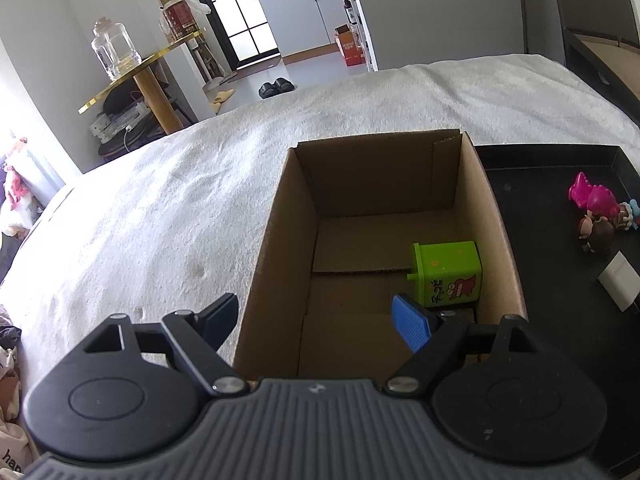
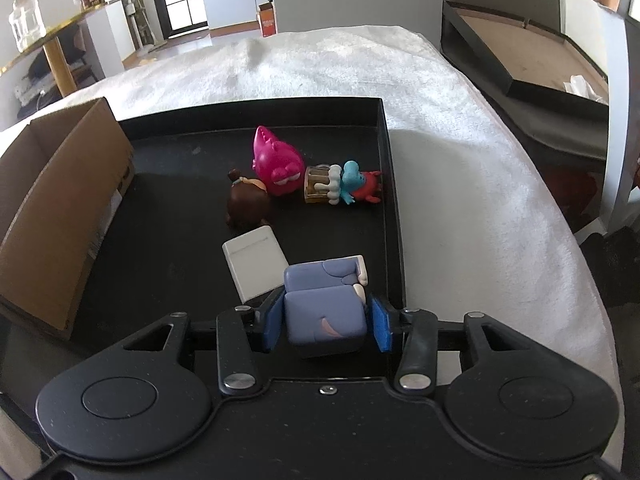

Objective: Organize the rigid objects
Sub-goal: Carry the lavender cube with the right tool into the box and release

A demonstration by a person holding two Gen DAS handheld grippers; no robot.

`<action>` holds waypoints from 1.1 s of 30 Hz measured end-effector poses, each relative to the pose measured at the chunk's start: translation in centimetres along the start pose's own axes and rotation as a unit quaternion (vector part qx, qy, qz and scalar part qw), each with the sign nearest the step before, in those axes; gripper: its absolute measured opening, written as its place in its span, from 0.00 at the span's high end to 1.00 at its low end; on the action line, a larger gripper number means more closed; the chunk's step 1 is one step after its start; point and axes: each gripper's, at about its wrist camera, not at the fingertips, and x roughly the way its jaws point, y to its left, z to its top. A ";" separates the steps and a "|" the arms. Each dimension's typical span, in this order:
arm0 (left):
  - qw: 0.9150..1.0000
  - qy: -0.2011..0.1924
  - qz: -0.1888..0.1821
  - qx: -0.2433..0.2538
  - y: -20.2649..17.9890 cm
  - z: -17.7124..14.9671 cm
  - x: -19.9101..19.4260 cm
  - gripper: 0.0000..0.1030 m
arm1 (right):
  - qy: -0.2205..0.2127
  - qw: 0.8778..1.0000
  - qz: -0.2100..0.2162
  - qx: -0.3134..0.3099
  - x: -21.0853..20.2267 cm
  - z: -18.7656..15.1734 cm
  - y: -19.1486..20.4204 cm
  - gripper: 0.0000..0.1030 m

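Observation:
An open cardboard box (image 1: 280,224) stands on a white cloth, with a green toy block (image 1: 448,274) lying inside at its right wall. My left gripper (image 1: 320,320) is open and empty, above the box's near edge. A black tray (image 2: 192,184) lies right of the box (image 2: 60,216). On it are a pink figure (image 2: 276,164), a brown figure (image 2: 246,204), a blue-and-red figure with a small crate (image 2: 340,184), a white card (image 2: 254,268) and a purple blocky toy (image 2: 326,308). My right gripper (image 2: 326,324) brackets the purple toy; the left pad touches it, the right pad shows a small gap.
The white cloth (image 1: 160,208) covers the surface around box and tray. The tray's raised rim (image 2: 390,184) runs close to the right of the toys. A gold-legged side table with a glass jar (image 1: 114,50) stands far left. A dark bench (image 2: 520,60) stands at the right.

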 end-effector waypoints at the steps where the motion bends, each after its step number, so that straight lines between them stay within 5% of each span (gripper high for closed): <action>1: 1.000 -0.001 0.000 -0.001 0.1 -0.1 -0.1 0.19 | -0.004 1.000 0.000 0.000 -0.3 0.0 0.0 0.58; 33: 0.998 -0.019 -0.031 -0.049 2.7 -1.0 -0.4 0.23 | -0.095 0.992 0.054 -0.061 -5.2 3.9 6.6 0.58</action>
